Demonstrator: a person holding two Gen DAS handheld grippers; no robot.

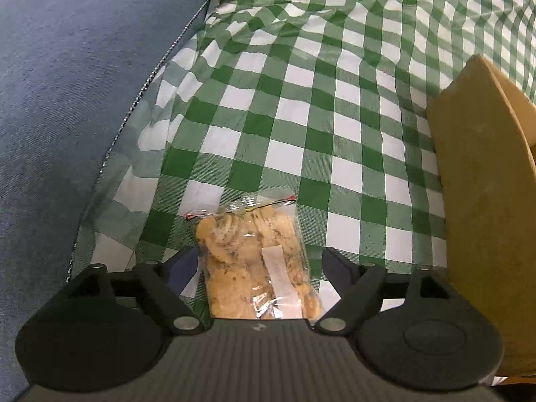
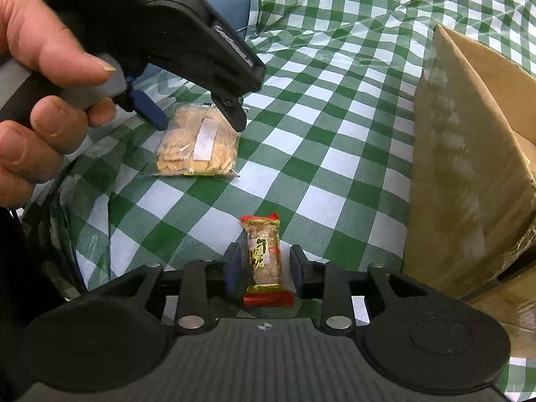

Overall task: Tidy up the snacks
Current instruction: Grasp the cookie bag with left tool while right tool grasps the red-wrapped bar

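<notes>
A clear zip bag of yellow crackers (image 1: 258, 261) lies on the green checked cloth. My left gripper (image 1: 259, 263) is open, its fingers either side of the bag, apart from it. The right wrist view shows the same bag (image 2: 197, 144) with the left gripper (image 2: 201, 124) over its far end. A small red and gold wrapped snack (image 2: 264, 261) lies between the fingers of my right gripper (image 2: 264, 269), which is open; there is a gap on the right side, and the left pad is close to the wrapper.
A cardboard box (image 2: 469, 174) stands open at the right; it also shows in the left wrist view (image 1: 485, 201). A blue upholstered seat (image 1: 73, 100) borders the cloth (image 1: 318, 107) on the left. A hand (image 2: 43, 77) holds the left gripper's handle.
</notes>
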